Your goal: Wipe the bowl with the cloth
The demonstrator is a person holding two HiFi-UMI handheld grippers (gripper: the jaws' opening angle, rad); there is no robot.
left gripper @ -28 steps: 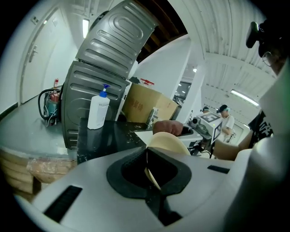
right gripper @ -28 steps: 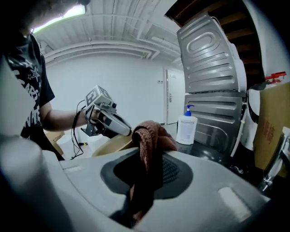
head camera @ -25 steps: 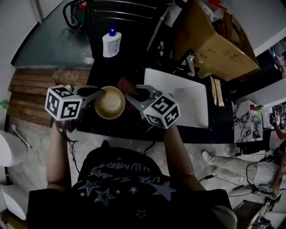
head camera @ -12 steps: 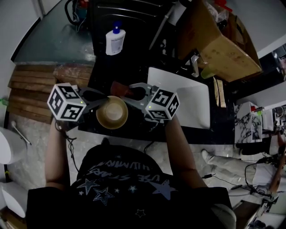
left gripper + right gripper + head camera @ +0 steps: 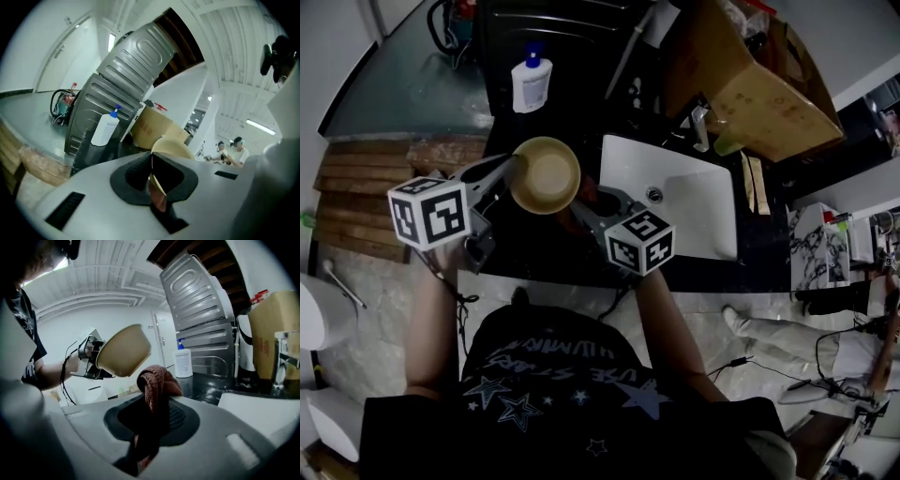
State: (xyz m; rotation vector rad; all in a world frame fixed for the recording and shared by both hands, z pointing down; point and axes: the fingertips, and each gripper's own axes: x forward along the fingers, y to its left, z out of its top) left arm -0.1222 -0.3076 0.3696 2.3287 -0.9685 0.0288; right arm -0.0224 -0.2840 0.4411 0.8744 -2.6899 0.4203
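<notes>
Cluttered utility room. Dark glossy counter [image 5: 534,253], white sink [image 5: 694,220] at right, cardboard box [image 5: 759,94] far right, soap bottle [image 5: 531,84] far. Bowl [image 5: 546,174] is held above the counter, left of the sink, tilted. It looks light, rigid and smooth, probably slippery; the rim is the only hold. Left gripper [image 5: 514,169] is nearly closed, pinching the rim. Right gripper [image 5: 586,199] is clamped on the brown cloth [image 5: 157,380], which is soft and bunched, near the bowl but apart from it.
</notes>
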